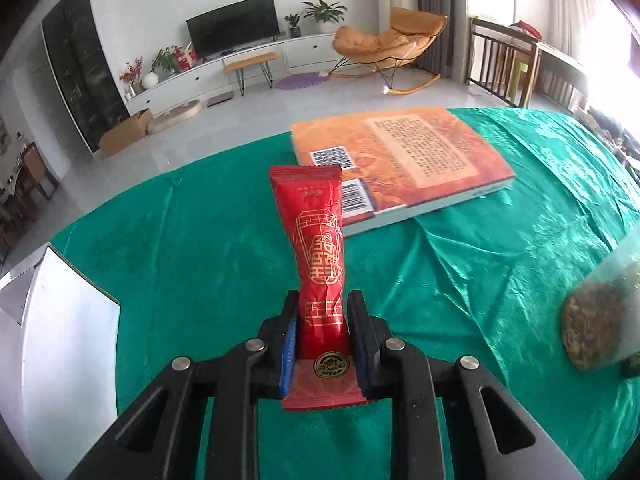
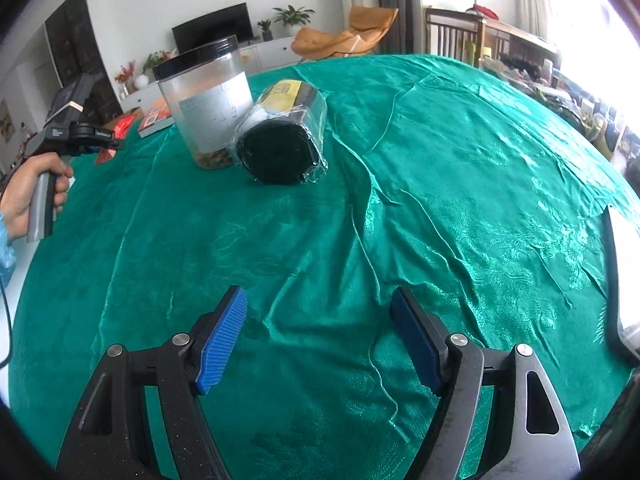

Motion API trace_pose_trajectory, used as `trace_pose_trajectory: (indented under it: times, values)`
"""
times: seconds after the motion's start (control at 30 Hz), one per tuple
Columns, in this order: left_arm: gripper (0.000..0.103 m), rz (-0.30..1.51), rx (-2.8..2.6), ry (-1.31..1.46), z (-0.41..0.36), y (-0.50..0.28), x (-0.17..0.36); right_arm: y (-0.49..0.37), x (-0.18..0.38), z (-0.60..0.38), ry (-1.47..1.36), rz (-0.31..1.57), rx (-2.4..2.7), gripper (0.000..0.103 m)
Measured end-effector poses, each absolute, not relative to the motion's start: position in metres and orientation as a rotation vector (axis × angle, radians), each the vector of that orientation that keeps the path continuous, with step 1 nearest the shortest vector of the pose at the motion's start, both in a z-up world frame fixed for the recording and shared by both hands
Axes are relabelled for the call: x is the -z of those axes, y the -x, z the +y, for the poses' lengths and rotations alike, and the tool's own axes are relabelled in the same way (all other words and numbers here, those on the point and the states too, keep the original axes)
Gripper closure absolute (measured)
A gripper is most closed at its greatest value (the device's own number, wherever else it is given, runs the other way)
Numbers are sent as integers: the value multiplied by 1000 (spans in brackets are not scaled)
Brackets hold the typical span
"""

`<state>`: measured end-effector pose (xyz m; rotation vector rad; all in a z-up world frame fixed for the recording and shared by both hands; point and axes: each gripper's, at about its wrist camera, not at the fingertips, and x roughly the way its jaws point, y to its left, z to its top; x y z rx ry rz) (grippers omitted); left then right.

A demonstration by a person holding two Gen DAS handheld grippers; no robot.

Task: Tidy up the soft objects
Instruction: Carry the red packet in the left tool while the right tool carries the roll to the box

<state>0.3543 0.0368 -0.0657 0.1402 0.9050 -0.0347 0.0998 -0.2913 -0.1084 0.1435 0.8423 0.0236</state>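
Note:
My left gripper (image 1: 323, 300) is shut on a red foil snack packet (image 1: 318, 248) with gold print and holds it above the green tablecloth (image 1: 192, 248), its far end pointing toward the book. The packet also shows in the right wrist view (image 2: 122, 126), far left, by the hand-held left gripper (image 2: 86, 136). My right gripper (image 2: 318, 300) is open and empty above the cloth. A dark green roll in clear plastic wrap (image 2: 282, 140) lies on its side ahead of it, touching a jar.
An orange book (image 1: 404, 160) lies on the cloth beyond the packet. A clear jar with a black lid (image 2: 206, 104) stands by the roll; it also shows in the left wrist view (image 1: 600, 312). A white box (image 1: 60, 340) sits left; a white edge (image 2: 624, 280) sits right.

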Motion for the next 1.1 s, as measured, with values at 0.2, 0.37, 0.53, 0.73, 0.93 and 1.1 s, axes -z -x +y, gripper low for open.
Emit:
trace_pose_trajectory:
  times: [0.2,0.37,0.53,0.73,0.93,1.1]
  values:
    - [80,865,47,-188,26,-332,43,-118,81,-311,-245,807,-33,25]
    - [80,864,37,-170,28,-321,33,-188,40,-333,-363,815,-62,25]
    - [80,885,55,-138,32,-311,31,-262,74,-340,-472,1018,-102,25]
    - [80,922,94,-112,35,-297,35,-292,94,-338,-592,1092,-200,25]
    - [80,977,188,-38,17,-297,52,-304,90,-300,-334,1179,-236,28]
    - [80,979,212,10,9,-293,47,-309,77,-304,-288,1131,-132,49]
